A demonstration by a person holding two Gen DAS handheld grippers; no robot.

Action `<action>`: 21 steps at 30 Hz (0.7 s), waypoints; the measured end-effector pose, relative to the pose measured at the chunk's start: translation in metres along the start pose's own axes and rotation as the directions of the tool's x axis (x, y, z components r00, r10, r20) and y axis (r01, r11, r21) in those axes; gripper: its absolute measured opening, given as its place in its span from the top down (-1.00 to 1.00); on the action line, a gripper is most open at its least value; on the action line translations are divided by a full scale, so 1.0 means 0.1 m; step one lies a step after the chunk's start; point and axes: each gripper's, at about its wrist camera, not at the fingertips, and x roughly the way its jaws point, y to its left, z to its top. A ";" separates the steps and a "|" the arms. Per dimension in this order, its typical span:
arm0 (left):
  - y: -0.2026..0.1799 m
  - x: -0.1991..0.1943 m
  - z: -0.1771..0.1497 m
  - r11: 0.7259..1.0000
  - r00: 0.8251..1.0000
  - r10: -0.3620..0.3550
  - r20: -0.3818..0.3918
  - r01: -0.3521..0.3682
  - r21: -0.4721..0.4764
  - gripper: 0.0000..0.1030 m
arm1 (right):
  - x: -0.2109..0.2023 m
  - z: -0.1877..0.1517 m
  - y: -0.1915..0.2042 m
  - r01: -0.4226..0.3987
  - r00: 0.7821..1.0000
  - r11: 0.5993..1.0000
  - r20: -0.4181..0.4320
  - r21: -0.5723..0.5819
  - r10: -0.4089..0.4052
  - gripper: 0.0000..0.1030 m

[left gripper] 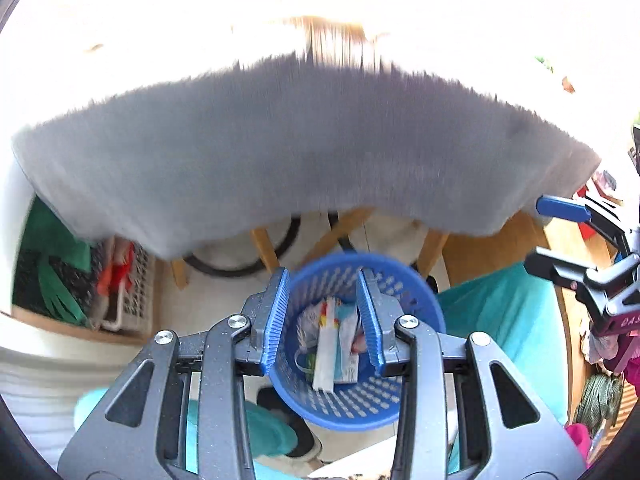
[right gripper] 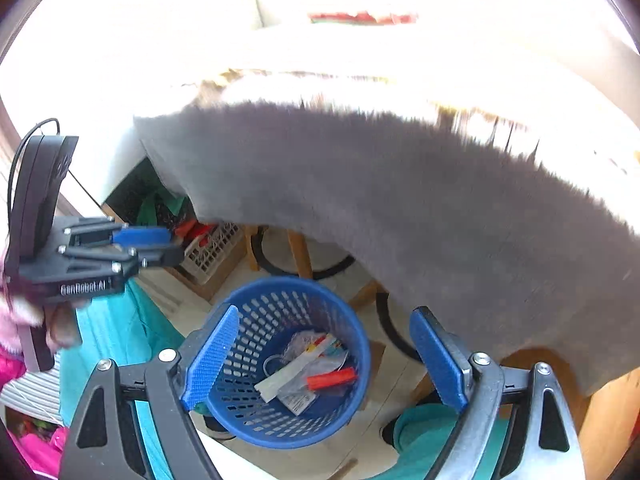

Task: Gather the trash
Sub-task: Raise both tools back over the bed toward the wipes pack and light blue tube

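While both wrist cameras look down past a table edge toward the floor, the scene reads as follows.

Surface: a table draped in a grey fuzzy cloth [left gripper: 304, 148] fills the upper half of each view, its top washed out by bright light; the cloth's hem hangs blurred.

Under the table: wooden legs [left gripper: 264, 250] and a dark curved hoop [left gripper: 244, 264] stand on a pale floor [right gripper: 360, 436].

Room, 9 o'clock in the left view: a white lattice crate [left gripper: 136, 300] with red and green things beside it, too blurred to name.

Basket: a blue perforated basket [right gripper: 256, 308] stands on the floor just below the cloth's hem, at 6 o'clock from the table edge in both views.

Trash: paper and plastic wrappers [right gripper: 304, 376] lie in the basket's bottom, with a red piece [right gripper: 332, 379] on top at about 3 o'clock of the pile.

Person: teal-clad legs [left gripper: 504, 320] flank the basket.

Left gripper [left gripper: 325, 314]: jaws parted a moderate way, blue ribbed pads [left gripper: 278, 316] framing the basket below; nothing between them, touching nothing.

Right gripper [right gripper: 326, 358]: jaws spread wide, pads [right gripper: 212, 356] either side of the basket as seen from above; empty, clear of the rim.

Relation: the left gripper appears at 9 o'clock in the right view, the right one at 3 o'clock in the left view, well apart.
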 end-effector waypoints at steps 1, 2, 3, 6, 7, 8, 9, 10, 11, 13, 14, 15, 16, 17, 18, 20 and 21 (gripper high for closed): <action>0.01 -0.06 0.06 1.000 1.000 -0.001 0.018 0.001 0.006 0.32 | -0.06 0.04 0.01 -0.008 1.000 1.000 0.011 -0.009 0.008 -0.73; 0.02 -0.13 0.12 1.000 0.999 0.000 0.037 -0.001 0.011 0.32 | -0.12 0.08 0.02 -0.022 1.000 1.000 0.022 -0.018 0.022 -0.73; 0.02 -0.19 0.18 1.000 0.998 0.003 0.055 -0.004 0.015 0.32 | -0.19 0.12 0.02 -0.033 0.999 0.999 0.034 -0.025 0.034 -0.73; 0.05 -0.33 0.37 1.000 0.995 0.009 0.100 -0.011 0.026 0.32 | -0.39 0.27 0.04 -0.059 0.995 0.997 0.082 -0.050 0.063 -0.73; 0.06 -0.37 0.44 1.000 0.993 0.011 0.115 -0.014 0.025 0.32 | -0.45 0.32 0.04 -0.061 0.993 0.996 0.100 -0.059 0.066 -0.73; 0.07 -0.41 0.51 1.000 0.991 0.014 0.130 -0.017 0.026 0.32 | -0.51 0.38 0.04 -0.056 0.991 0.996 0.117 -0.067 0.064 -0.73; 0.09 -0.44 0.58 0.999 0.990 0.018 0.143 -0.022 0.026 0.32 | -0.56 0.45 0.04 -0.048 0.989 0.996 0.135 -0.074 0.058 -0.73; 0.11 -0.49 0.66 0.999 0.987 0.023 0.157 -0.026 0.023 0.32 | -0.61 0.53 0.04 -0.040 0.987 0.996 0.151 -0.080 0.052 -0.73; 0.13 -0.52 0.73 0.999 0.985 0.024 0.170 -0.028 0.020 0.32 | -0.66 0.61 0.03 -0.033 0.985 0.996 0.167 -0.087 0.048 -0.73; 0.18 -0.55 0.90 1.000 0.982 0.024 0.185 -0.027 0.015 0.31 | -0.73 0.79 0.00 -0.014 0.980 0.995 0.194 -0.101 0.033 -0.73; 0.20 -0.56 0.98 0.999 0.982 0.025 0.188 -0.028 0.014 0.15 | -0.76 0.89 -0.01 -0.004 0.978 0.994 0.205 -0.110 0.026 -0.73; 0.23 -0.55 1.05 1.000 0.981 0.026 0.193 -0.029 0.012 0.01 | -0.78 0.99 -0.03 0.009 0.976 0.993 0.215 -0.121 0.018 -0.73; 0.28 -0.54 1.13 1.000 0.979 0.027 0.200 -0.029 0.006 0.00 | -0.79 1.09 -0.04 0.022 0.974 0.991 0.225 -0.134 0.009 -0.73; 0.32 -0.53 1.20 1.000 0.979 0.024 0.203 -0.025 0.002 0.00 | -0.79 1.19 -0.06 0.037 0.972 0.989 0.234 -0.146 -0.002 -0.73; 0.34 -0.51 1.27 1.000 0.979 0.021 0.204 -0.022 0.004 0.00 | -0.77 1.29 -0.07 0.051 0.971 0.987 0.240 -0.155 -0.013 -0.73; 0.39 -0.47 1.40 1.000 0.978 0.027 0.209 -0.028 -0.002 0.00 | -0.72 1.50 -0.12 0.064 0.969 0.984 0.244 -0.167 -0.021 -0.73; 0.41 -0.44 1.46 1.000 0.977 0.027 0.211 -0.025 -0.010 0.00 | -0.69 1.60 -0.13 0.066 0.970 0.983 0.243 -0.170 -0.023 -0.72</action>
